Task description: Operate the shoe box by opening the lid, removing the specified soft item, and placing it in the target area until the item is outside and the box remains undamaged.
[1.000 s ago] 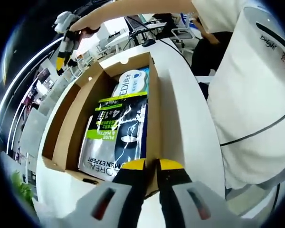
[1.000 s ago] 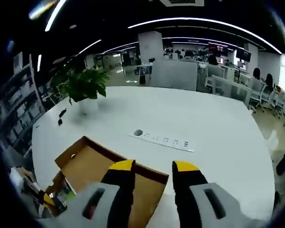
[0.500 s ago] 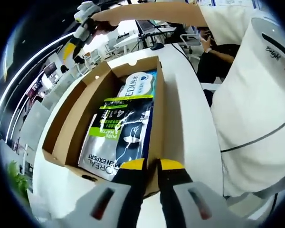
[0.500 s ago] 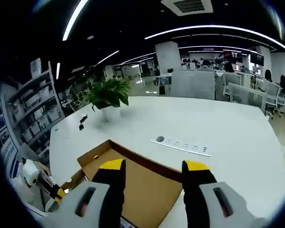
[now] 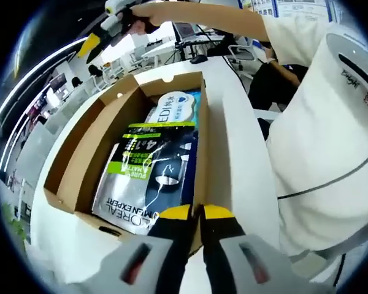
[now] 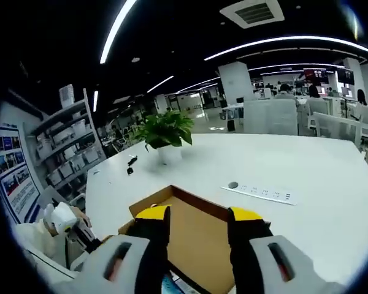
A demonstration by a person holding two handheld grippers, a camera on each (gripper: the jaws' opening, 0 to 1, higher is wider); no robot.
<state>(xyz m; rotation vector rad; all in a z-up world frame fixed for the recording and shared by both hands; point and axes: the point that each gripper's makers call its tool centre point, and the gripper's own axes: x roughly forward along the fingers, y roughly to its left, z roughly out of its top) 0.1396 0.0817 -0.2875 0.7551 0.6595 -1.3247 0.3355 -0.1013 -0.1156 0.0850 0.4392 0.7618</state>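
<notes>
Left tongs (image 5: 195, 212) pinch the open brown cardboard shoe box's (image 5: 80, 165) near wall; right tongs (image 6: 199, 214), jaws parted and empty, hover above the white counter (image 6: 306, 171).

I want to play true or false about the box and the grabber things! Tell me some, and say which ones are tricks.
1. The cardboard shoe box is open. True.
2. The box is empty. False: a dark and green L'Oreal Men Expert pouch lies inside, with a white and blue pack behind it.
3. The left gripper has its fingers wide apart. False: they are pressed together at the near edge of the box.
4. The right gripper has its fingers apart with nothing between them. True.
5. A potted plant stands on the white table. True.
6. The pouch is already out on the table. False: it lies in the box.
</notes>
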